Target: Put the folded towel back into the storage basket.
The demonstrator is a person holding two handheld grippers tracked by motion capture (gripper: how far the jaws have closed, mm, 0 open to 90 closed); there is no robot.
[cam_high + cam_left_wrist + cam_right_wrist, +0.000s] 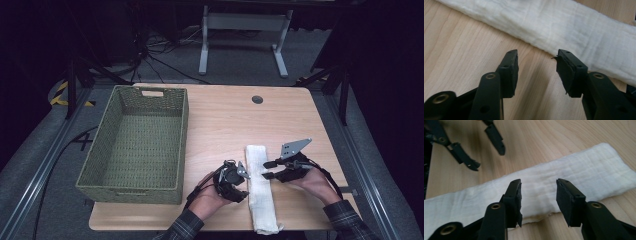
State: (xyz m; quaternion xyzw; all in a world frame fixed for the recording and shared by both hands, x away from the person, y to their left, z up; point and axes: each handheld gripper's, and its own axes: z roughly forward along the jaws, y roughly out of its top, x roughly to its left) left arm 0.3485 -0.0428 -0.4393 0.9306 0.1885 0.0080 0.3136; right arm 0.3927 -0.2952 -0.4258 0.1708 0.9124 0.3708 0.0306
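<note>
A white cloth (260,186), folded into a long narrow strip, lies on the wooden table (225,120) near its front edge and runs front to back. My left gripper (244,184) sits just left of the strip, held in a hand. In the left gripper view its jaws (537,58) stand apart over bare wood, with the cloth (564,27) just beyond the tips and nothing between them. My right gripper (267,170) reaches in from the right. Its jaws (539,185) stand apart over the near edge of the cloth (579,175), not pressing it. The left gripper (489,158) shows beyond the strip.
A green woven basket (131,189) with nothing in it stands on the left half of the table. A round cable hole (257,99) sits near the far edge. Behind the table are a white stand (245,30) and cables on the floor.
</note>
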